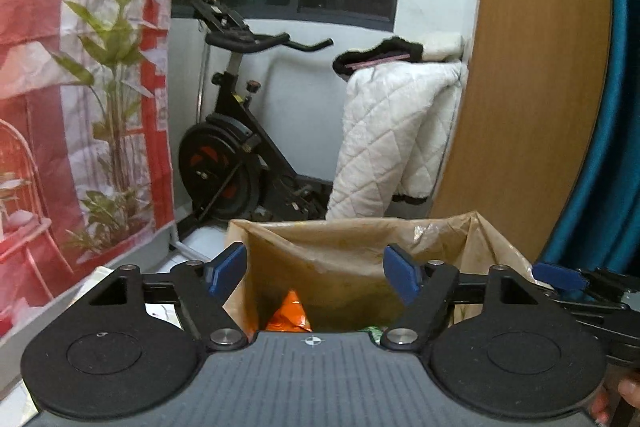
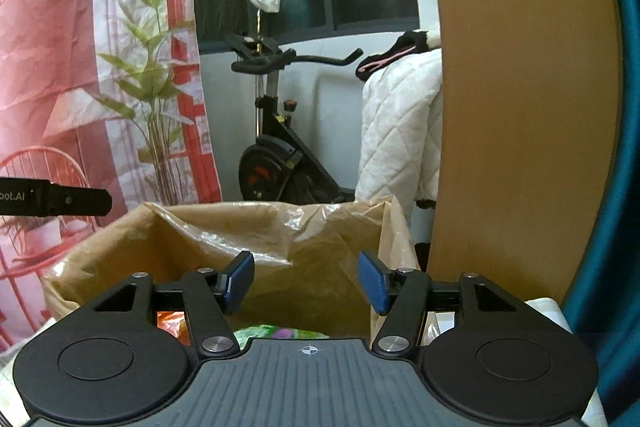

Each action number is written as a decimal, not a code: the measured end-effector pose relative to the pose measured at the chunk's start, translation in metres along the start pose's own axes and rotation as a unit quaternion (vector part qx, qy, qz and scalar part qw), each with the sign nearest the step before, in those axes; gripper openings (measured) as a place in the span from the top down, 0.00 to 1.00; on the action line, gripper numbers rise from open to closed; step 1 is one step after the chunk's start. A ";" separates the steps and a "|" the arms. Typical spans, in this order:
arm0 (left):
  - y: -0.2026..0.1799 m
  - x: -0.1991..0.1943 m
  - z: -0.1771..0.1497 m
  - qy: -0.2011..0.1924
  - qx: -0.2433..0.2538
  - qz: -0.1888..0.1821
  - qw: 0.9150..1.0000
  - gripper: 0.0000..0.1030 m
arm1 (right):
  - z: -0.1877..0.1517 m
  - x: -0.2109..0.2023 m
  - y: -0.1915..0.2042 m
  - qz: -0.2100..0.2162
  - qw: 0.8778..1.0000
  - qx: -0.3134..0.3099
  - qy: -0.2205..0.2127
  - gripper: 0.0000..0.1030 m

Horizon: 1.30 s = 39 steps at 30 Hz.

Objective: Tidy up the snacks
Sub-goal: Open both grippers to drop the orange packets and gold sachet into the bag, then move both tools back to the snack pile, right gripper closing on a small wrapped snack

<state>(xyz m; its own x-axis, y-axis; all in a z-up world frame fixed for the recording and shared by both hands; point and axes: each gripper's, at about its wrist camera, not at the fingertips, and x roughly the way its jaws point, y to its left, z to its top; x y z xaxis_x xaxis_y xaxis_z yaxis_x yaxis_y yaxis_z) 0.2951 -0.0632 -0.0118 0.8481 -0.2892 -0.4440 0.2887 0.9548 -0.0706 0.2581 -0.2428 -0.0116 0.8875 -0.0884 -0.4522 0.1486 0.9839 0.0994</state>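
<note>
Both grippers hang over the open mouth of a brown bag (image 1: 340, 267), and each is spread wide with nothing between its pads. From the left gripper (image 1: 316, 273) an orange pack (image 1: 290, 315) stands on end low in the bag, at about 6 o'clock of the opening. From the right gripper (image 2: 306, 281) a green pack (image 2: 276, 331) lies just under the tool's nose, with the orange one at 8 o'clock behind the left finger.

The snacks appear to be already bagged, so the step in hand is probably to fetch or settle another. To do it well, each gripper should come straight up clear of the thin crumpled rim, since a pad catching the clear liner (image 2: 240, 239) could drag the bag over.

Most of the bag's floor is hidden by the tool bodies. What the green pack holds cannot be read, and any snacks outside the bag are out of view.
</note>
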 end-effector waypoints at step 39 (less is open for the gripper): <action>0.046 -0.077 -0.138 0.065 -0.055 -0.010 0.996 0.27 | -0.145 -0.077 -0.017 -0.016 0.997 0.029 0.069 0.62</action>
<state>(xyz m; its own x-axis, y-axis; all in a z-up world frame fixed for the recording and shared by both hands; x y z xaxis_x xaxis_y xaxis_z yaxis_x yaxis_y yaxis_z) 0.1816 0.0122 -0.1043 0.7754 -0.3036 -0.5537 0.2478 0.9528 -0.1755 0.1240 -0.2304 -0.1074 0.8136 -0.0938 -0.5739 0.2051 0.9698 0.1322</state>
